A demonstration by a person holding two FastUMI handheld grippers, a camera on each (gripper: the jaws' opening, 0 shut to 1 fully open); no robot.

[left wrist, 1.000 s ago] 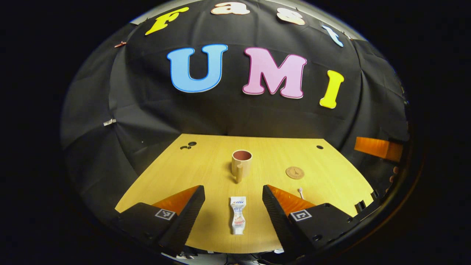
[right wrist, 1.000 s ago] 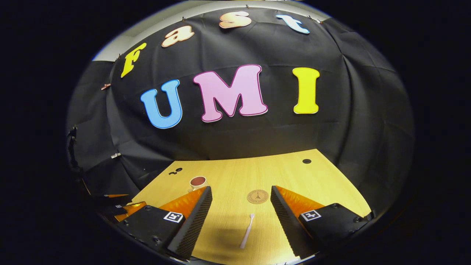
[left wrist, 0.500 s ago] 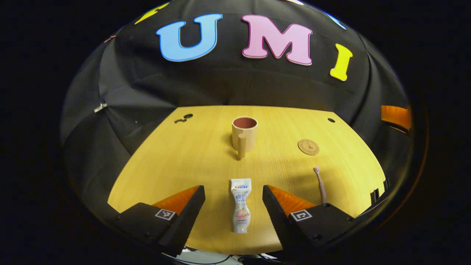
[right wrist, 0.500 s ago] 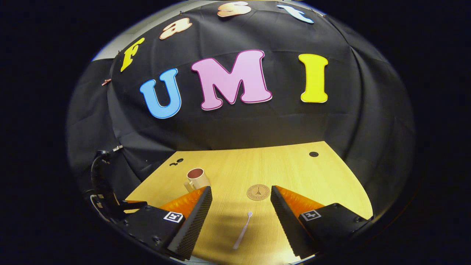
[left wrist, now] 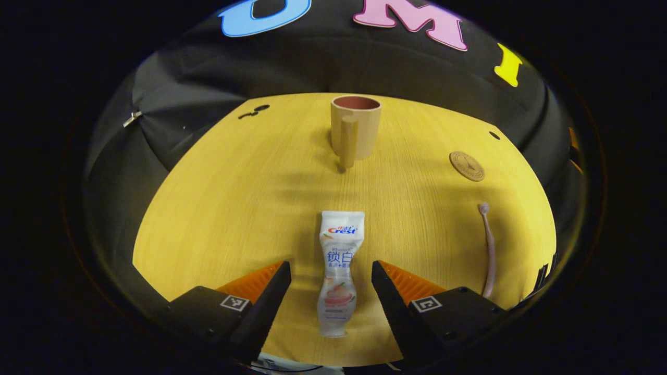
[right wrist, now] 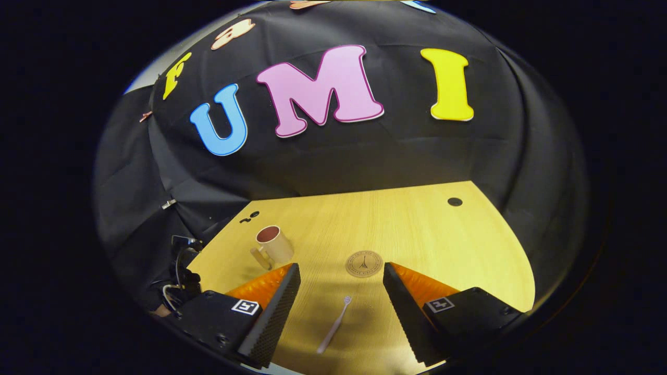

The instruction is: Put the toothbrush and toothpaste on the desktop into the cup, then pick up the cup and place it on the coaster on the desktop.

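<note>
**A:** Left gripper (left wrist: 331,273) hangs low over the bench (left wrist: 219,208), fingers spread wide, nothing between them but air, and the toothpaste (left wrist: 337,271) lies flat right in that gap, its flat crimped end toward the cup (left wrist: 355,127)

**B:** And that tube looks soft to me. A squeezable plastic thing, light, probably a bit slick on its printed skin. Pinch it hard in the middle and I'd guess it buckles

**A:** So where would you take it?

**B:** Across the narrow waist or down near the cap end, where the body looks firmer. The fingers already straddle that lower half, neither touching it

**A:** Over to the right gripper (right wrist: 341,289), also wide open, holding nothing. The toothbrush (right wrist: 333,325) lies on the bench between its fingers, head pointing toward the coaster (right wrist: 363,263)

**B:** Thin, stiff, very light by the look of it, and lying flat, so there's little to get under. I'd go for mid-handle; a grip near either end may let it swing

**A:** The cup stands upright, handle facing the left gripper view, nothing visible inside as far as I can see

**B:** Rigid and likely the heaviest piece here. It sits well apart from the coaster, so that carry is not yet done
</note>
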